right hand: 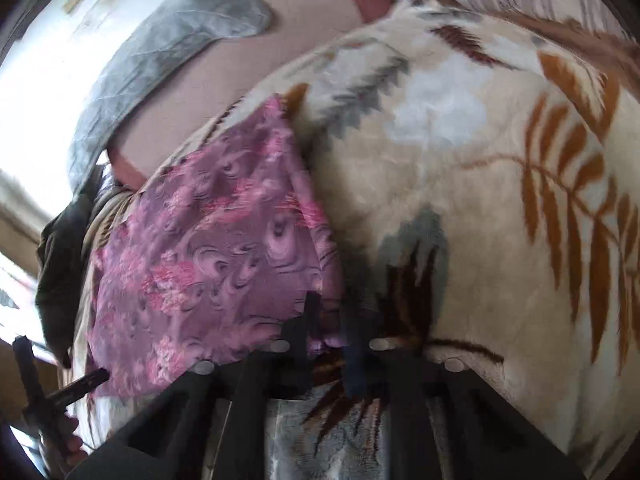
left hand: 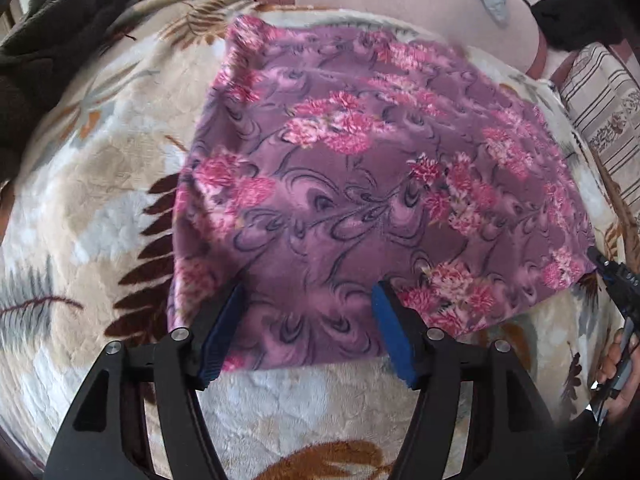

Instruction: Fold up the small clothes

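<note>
Lying flat on the leaf-patterned blanket [left hand: 100, 208], the purple floral cloth [left hand: 360, 184] was spread wide. The left gripper [left hand: 308, 320] was held open over the cloth's near edge, nothing clamped between its blue pads. The right gripper [right hand: 332, 344] was closed at the cloth's near right corner; a grip could not be confirmed.

Left claw [left hand: 308, 292]: black plastic linkage arms, silver round screws, ribbed blue pads. Right claw [right hand: 334, 320]: same black frame, blurred, dark-blue pads.
</note>
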Demonstrator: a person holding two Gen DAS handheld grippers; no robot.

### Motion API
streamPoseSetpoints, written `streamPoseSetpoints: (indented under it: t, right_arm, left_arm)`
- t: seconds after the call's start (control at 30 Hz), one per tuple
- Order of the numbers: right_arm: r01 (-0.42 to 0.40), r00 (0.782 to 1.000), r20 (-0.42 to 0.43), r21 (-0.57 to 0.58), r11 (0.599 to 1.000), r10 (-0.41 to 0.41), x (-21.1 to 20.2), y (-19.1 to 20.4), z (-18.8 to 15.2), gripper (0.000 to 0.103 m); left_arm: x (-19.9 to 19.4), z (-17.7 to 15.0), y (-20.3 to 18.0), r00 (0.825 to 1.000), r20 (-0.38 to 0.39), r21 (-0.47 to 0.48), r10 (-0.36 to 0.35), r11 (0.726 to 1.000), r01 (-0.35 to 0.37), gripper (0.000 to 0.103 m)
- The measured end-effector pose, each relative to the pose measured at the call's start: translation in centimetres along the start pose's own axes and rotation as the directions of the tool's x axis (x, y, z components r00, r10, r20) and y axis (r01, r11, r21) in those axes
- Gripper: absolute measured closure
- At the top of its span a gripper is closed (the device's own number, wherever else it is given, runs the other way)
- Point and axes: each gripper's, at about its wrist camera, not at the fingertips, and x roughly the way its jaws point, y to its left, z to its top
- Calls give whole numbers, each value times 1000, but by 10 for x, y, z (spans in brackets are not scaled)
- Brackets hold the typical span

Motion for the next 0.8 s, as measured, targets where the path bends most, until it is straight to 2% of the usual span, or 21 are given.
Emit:
streamPoseSetpoints:
  t: [0.03,0.1,0.17,0.2,0.23,0.3,0.33,0.37,0.47,0.5,0.57,0.63,0.7,0.73,0.77,0.8]
  right_arm:
    - [-17,999,45,6,1000,17,-11,0,3,96]
    - [13,997,76,8,1000,-14,-18,-4,9,98]
    - [60,998,5,9,998,-60,-5,-9,9,97]
    - [101,993,-70,16,995,-99,9,-14,5,97]
    - [112,989,-97,30,993,-109,14,-16,2,96]
    - [118,992,-50,58,991,-115,2,-12,4,89]
    - [131,991,-17,76,988,-130,-6,-8,4,89]
    - [102,994,34,77,992,-105,-14,0,6,89]
    - [48,994,104,-37,998,-44,-17,35,12,83]
    - [40,993,113,-78,996,-31,-14,46,11,78]
    - [29,991,130,-146,989,-10,-4,67,8,74]
    - [24,992,124,-186,982,0,16,81,7,69]
    - [49,998,46,-207,977,-41,44,81,3,62]
    - [75,997,-13,-221,972,-80,57,79,-3,61]
    - [92,994,-30,-247,965,-103,63,78,-8,61]
    - [106,994,21,-288,952,-104,57,82,-10,61]
  left_arm:
    - [-5,-1,2,1000,5,-7,-5,1000,5,38]
    - [-8,-4,5,1000,7,-17,14,1000,-14,38]
    - [1,-5,9,1000,-17,-22,26,999,-26,38]
    - [2,-7,9,999,-18,-16,33,999,-34,38]
    - [1,-6,8,999,-15,-10,38,999,-38,38]
    - [-8,-5,4,999,-19,-10,39,999,-40,38]
    - [-15,-3,4,1000,1,-16,9,1000,-9,38]
    - [-22,0,3,999,29,-20,-13,1000,14,38]
    - [-39,16,-4,994,105,-23,-8,1000,11,37]
    - [-39,22,-7,993,117,-26,7,1000,-4,36]
    - [-32,32,-5,992,121,-46,28,999,-23,35]
    - [-13,37,-3,995,89,-76,46,996,-39,34]
    - [13,38,2,997,24,-89,78,993,-76,31]
    - [24,36,2,994,13,-75,112,991,-111,19]
    - [26,35,-1,988,42,-54,148,988,-145,16]
    - [27,33,-4,985,59,-36,161,987,-159,15]
